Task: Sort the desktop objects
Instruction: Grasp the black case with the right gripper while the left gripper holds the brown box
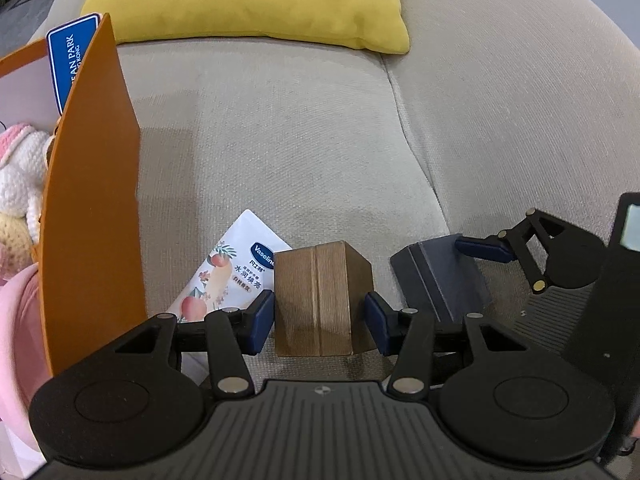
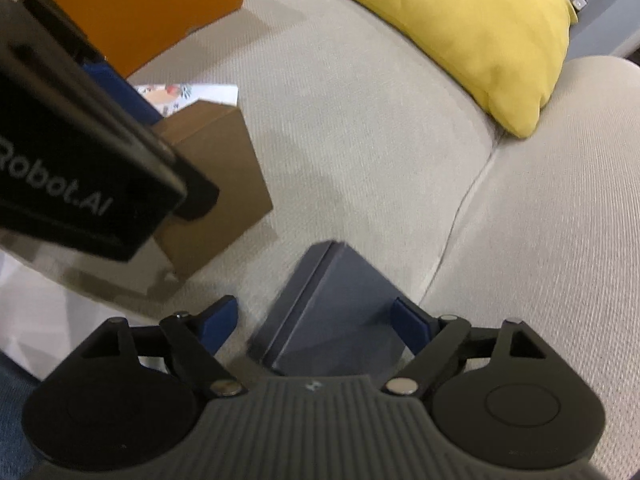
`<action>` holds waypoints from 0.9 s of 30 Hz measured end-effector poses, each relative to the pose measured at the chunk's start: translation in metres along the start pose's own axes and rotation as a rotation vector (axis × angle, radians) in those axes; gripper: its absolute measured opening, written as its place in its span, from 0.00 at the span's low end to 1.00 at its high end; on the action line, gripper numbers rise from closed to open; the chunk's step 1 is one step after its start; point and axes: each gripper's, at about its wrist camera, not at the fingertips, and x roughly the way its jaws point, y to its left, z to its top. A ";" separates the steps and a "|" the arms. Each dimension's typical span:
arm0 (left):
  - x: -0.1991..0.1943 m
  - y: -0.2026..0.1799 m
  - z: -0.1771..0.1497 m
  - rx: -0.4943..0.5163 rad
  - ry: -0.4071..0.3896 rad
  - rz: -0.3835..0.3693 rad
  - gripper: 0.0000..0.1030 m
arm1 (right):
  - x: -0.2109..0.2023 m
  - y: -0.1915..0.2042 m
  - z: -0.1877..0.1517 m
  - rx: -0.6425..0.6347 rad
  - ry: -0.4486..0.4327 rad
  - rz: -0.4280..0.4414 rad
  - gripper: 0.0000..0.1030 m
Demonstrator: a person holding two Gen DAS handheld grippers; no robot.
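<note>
A brown cardboard box (image 1: 320, 280) stands on the beige sofa seat. My left gripper (image 1: 319, 322) is shut on it, one blue pad pressed against each side. To its right lies a flat dark blue-grey box (image 1: 436, 280). My right gripper (image 2: 314, 322) stands open around this dark box (image 2: 332, 312), with a clear gap at the left pad. In the left wrist view one of the right gripper's fingers (image 1: 484, 249) reaches over the dark box's far corner. The brown box (image 2: 224, 176) also shows in the right wrist view, partly hidden by the left gripper's black body (image 2: 80, 160).
A white Vaseline tube (image 1: 228, 276) lies just left of the brown box. An open orange container (image 1: 92, 220) stands at the left, holding crochet toys (image 1: 20, 168) and a blue card (image 1: 72, 60). A yellow cushion (image 1: 248, 0) leans on the sofa back. A seam (image 1: 416, 148) splits the seat.
</note>
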 end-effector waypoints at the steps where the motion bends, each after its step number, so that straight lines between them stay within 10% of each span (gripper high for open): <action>1: -0.001 0.000 0.001 -0.001 0.002 -0.001 0.55 | 0.001 -0.001 0.000 -0.002 0.003 -0.006 0.83; 12: -0.005 0.002 -0.001 -0.010 0.009 -0.010 0.55 | -0.016 -0.014 -0.016 0.119 0.014 -0.031 0.49; 22: -0.008 0.002 0.000 -0.002 0.007 -0.008 0.55 | -0.072 -0.050 -0.036 0.509 0.003 0.267 0.41; 27: -0.005 -0.004 0.003 0.022 -0.003 0.013 0.55 | -0.061 -0.054 -0.045 0.553 0.079 0.203 0.35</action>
